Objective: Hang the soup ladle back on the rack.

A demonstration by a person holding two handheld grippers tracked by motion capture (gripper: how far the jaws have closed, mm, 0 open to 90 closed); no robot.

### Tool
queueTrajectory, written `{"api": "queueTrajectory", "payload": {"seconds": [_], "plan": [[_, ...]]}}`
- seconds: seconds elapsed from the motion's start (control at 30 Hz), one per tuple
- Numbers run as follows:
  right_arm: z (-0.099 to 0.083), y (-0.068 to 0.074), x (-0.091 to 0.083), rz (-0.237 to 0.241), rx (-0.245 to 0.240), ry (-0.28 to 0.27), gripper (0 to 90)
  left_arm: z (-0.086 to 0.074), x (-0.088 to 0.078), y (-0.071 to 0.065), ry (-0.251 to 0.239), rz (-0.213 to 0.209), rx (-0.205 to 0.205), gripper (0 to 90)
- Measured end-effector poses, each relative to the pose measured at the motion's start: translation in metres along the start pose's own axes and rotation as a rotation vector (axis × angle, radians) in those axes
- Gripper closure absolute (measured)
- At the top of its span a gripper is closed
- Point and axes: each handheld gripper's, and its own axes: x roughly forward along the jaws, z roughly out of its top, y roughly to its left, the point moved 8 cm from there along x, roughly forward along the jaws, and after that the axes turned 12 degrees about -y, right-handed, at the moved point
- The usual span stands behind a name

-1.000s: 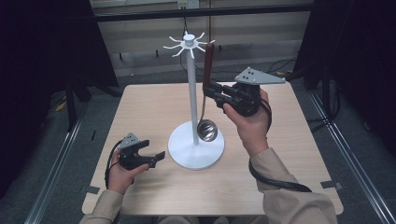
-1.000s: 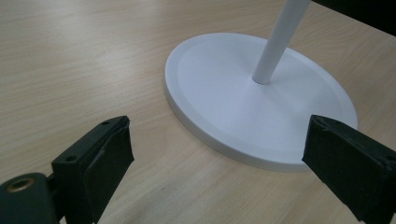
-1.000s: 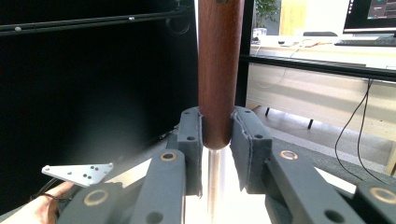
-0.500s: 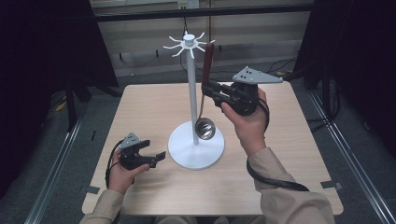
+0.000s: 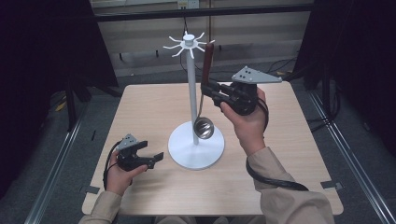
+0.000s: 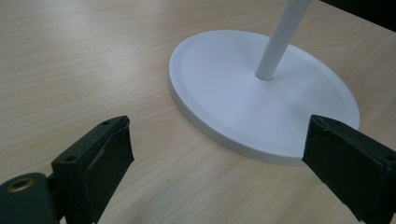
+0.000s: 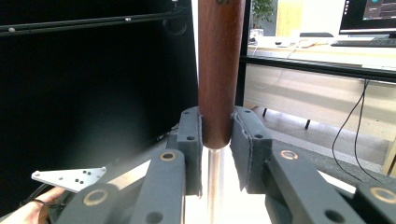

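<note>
Your left gripper [image 5: 156,157] sits low over the wooden table [image 5: 289,140] at about 8 o'clock from the stand, held in your left hand [image 5: 119,175]. Its jaws are spread wide with nothing between them; in the left gripper view they frame the near rim of the white round base [image 6: 252,98] and bare tabletop.

At table centre stands the white utensil stand [image 5: 189,88]: a thin upright pole on that base, topped by a ring of short hooks [image 5: 180,45].

Just at 3 o'clock of the pole hangs a ladle [image 5: 204,126], handle up, steel bowl low, just above the base. Its dark wooden handle [image 5: 207,63] reaches up to the hooks; whether it is on a hook, you cannot tell.

Your right gripper [image 5: 205,89], raised in your right hand [image 5: 245,119], has its jaws clamped on the lower end of the wooden handle [image 7: 219,70], where wood meets the steel shank.
</note>
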Motion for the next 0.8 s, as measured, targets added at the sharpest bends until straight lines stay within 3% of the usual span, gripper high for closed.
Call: {"api": "queueTrajectory", "payload": {"seconds": [0.8], "plan": [[-0.0028,0.0014,0.0078,0.004,-0.005,0.003,74.4,0.0008,-0.0009,0.0013,-0.005,0.005,-0.002,7.9]]}}
